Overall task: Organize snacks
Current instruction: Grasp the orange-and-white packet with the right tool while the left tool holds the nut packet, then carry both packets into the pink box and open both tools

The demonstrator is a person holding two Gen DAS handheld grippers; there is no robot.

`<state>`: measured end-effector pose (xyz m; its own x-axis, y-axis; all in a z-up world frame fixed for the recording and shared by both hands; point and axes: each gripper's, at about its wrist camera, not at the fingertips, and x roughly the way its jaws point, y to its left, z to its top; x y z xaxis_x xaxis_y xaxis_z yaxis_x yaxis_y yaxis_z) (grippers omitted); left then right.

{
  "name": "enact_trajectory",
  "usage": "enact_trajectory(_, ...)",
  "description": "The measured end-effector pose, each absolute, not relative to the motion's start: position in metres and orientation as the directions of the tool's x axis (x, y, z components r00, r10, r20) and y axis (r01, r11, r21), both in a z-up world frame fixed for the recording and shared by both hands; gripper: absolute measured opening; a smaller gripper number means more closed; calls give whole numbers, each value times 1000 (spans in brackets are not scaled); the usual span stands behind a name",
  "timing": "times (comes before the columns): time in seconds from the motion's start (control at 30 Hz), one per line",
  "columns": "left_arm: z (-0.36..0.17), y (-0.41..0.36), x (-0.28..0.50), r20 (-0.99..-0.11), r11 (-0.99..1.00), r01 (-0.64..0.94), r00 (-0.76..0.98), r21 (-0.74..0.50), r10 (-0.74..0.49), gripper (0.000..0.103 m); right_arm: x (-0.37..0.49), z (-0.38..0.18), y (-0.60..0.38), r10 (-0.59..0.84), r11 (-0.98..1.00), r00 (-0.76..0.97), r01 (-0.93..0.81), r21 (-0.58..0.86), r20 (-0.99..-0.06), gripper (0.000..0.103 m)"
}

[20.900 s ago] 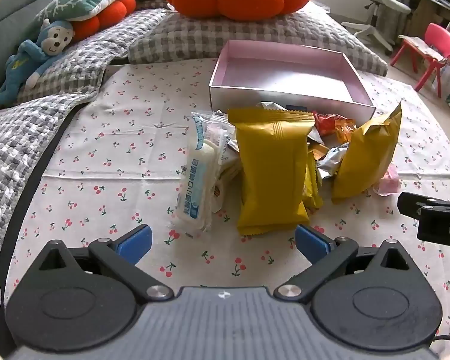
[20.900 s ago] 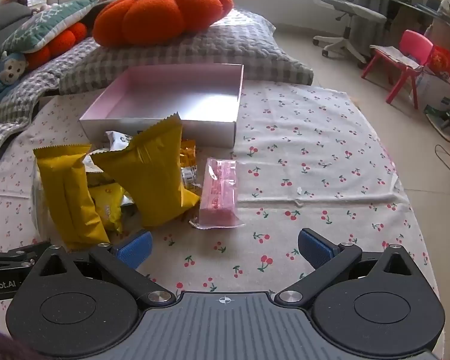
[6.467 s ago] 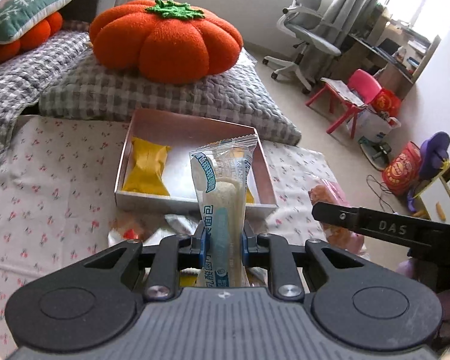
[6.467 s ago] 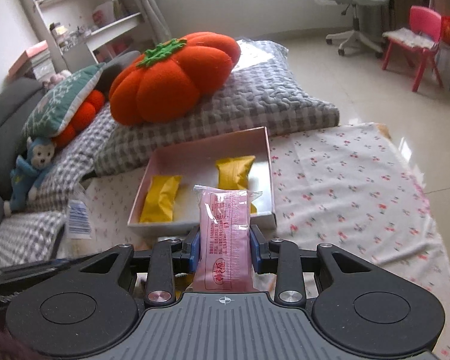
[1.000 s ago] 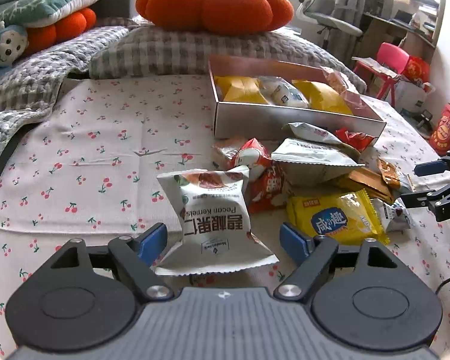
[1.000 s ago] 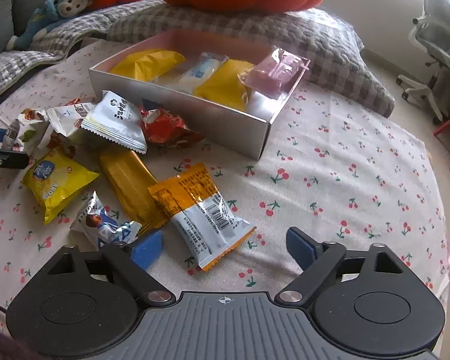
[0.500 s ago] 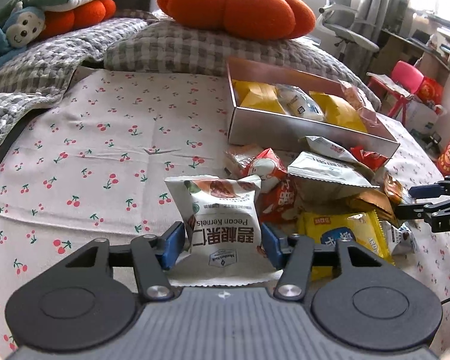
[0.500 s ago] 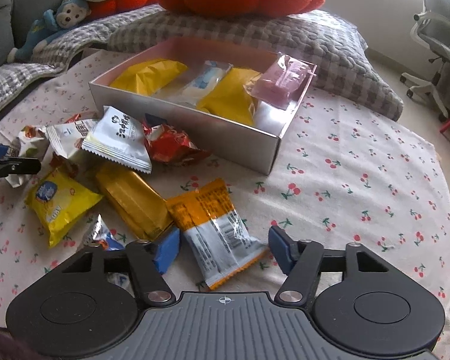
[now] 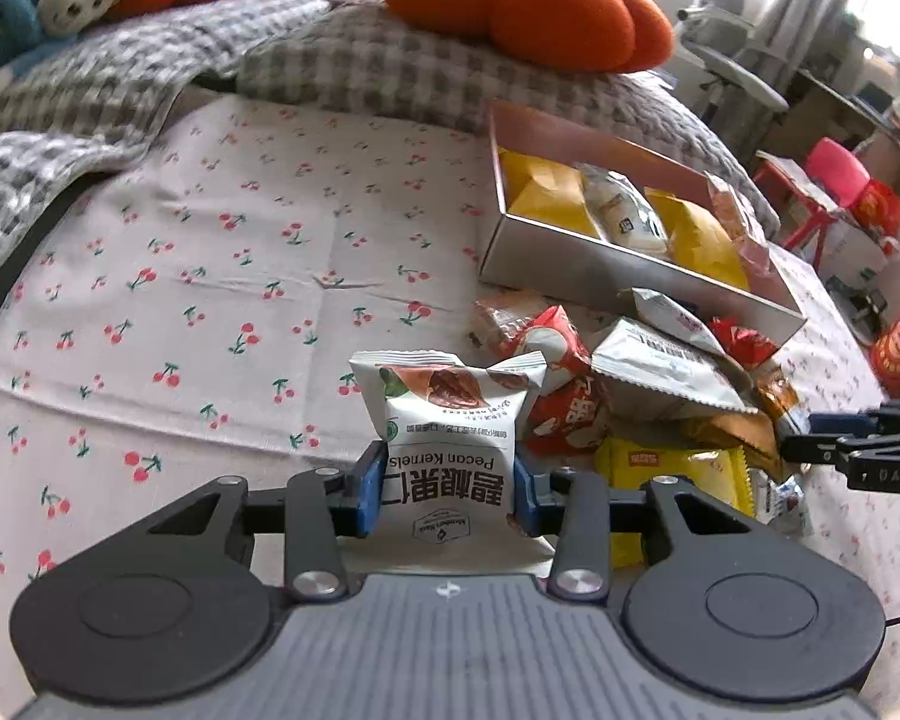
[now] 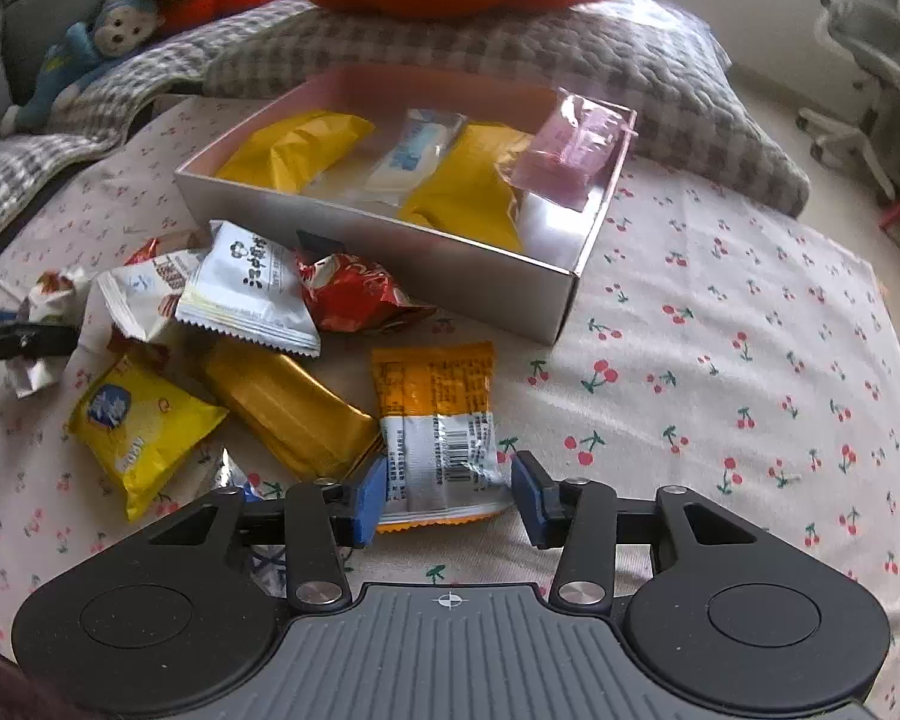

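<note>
My left gripper (image 9: 447, 495) is shut on a white pecan kernels packet (image 9: 444, 420) and holds it upright just above the cherry-print cloth. My right gripper (image 10: 450, 498) has its jaws around the lower end of an orange and white snack packet (image 10: 435, 414) that lies flat; the right pad shows a small gap. The silver box (image 10: 390, 252) with a pink inside holds two yellow packets, a white and blue one and a pink one. Loose snacks lie in front of it: a white packet (image 10: 249, 294), a red one (image 10: 354, 294), a gold bar (image 10: 288, 408), a yellow one (image 10: 141, 426).
The cherry-print cloth (image 9: 210, 276) spreads left of the pile. Grey checked cushions (image 10: 480, 48) and an orange pumpkin pillow (image 9: 510, 6) lie behind the box. A blue monkey toy (image 9: 36, 6) sits far left. An office chair (image 10: 870, 72) and a pink child's chair (image 9: 834, 180) stand on the floor at right.
Both grippers have closed in. The left one now clamps the pecan packet and has lifted it upright. The right one's jaws have narrowed around the orange and white packet.
</note>
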<state>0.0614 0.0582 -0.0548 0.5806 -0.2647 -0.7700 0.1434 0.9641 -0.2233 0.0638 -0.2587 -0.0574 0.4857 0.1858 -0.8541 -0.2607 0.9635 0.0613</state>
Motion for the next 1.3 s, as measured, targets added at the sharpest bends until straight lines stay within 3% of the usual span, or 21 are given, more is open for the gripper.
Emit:
enact_trajectory(1.03, -3, 16, 95, -712, 929, 147, 605, -339, -356, 37, 86, -13, -283, 261, 964, 479, -76, 256, -838, 39)
enact_trajectory(1.3, -1, -6, 103, -717, 932, 197, 597, -303, -359, 37, 86, 2, -292, 313, 940, 493, -43, 337, -811, 39)
